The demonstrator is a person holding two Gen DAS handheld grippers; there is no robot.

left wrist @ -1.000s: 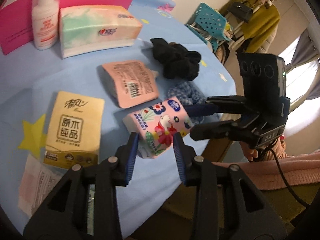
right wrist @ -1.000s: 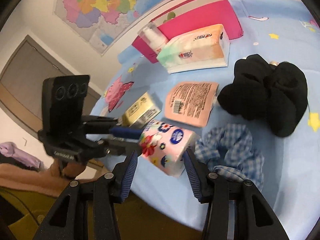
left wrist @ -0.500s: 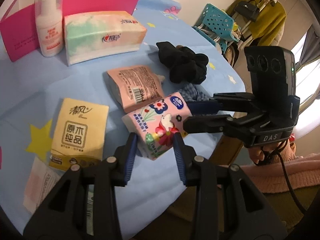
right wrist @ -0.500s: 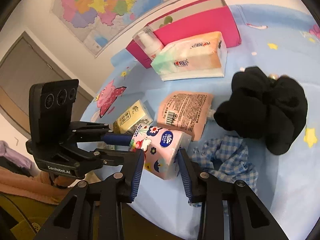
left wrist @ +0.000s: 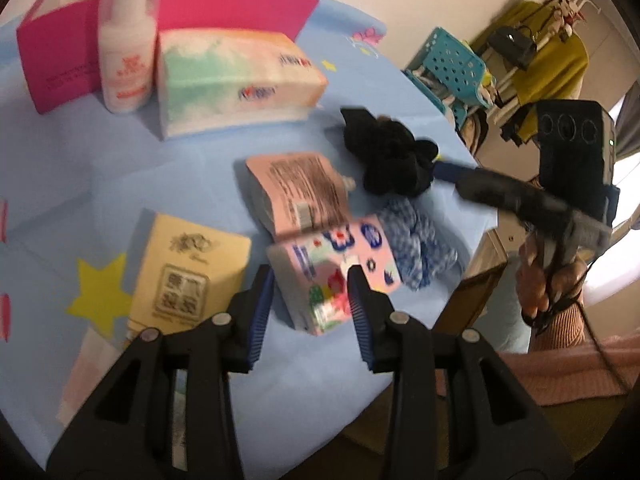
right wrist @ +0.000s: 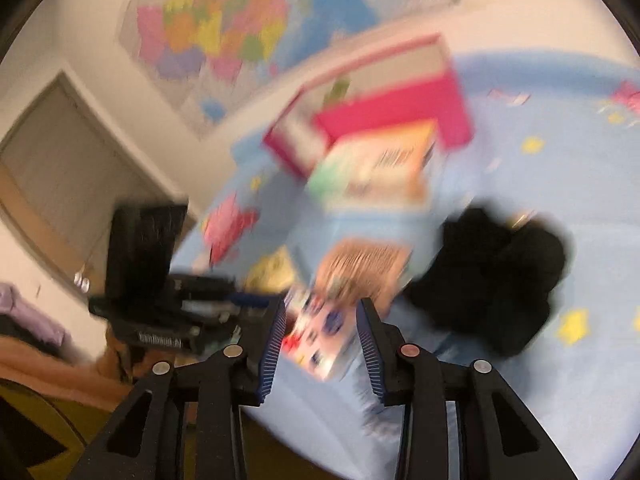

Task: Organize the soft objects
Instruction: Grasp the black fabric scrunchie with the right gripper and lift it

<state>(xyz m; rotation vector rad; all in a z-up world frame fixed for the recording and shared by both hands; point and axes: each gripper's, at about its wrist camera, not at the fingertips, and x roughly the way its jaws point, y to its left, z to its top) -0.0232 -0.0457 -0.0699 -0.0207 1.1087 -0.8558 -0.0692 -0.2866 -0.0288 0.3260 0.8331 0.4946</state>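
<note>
Left wrist view, left to right; right wrist view is badly motion-blurred.

- Blue star-print tablecloth (left wrist: 80, 184) covers the table.
- Far left: open pink box (left wrist: 224, 4), a white pump bottle (left wrist: 126, 52) just in front of it, a large tissue pack (left wrist: 236, 80) beside the bottle.
- Near left: yellow tissue pack (left wrist: 188, 276), lying flat.
- Centre: salmon-pink tissue pack (left wrist: 300, 188), its near edge touching the floral tissue pack (left wrist: 332, 256).
- Left gripper (left wrist: 310, 292): jaws have just been opening. The floral pack sits between them on the cloth at the near edge. A sliver of cloth shows beside the left pad, so I read the jaws as released.
- Right of the floral pack: blue checked scrunchie (left wrist: 416, 248), touching it. Farther back: black scrunchie (left wrist: 388, 164).
- Right gripper (left wrist: 450, 179): tips just beside the black scrunchie. Jaws have just been opening; they stand apart, with nothing between them.
- Hand (left wrist: 540, 284) holds its grip at far right.
</note>
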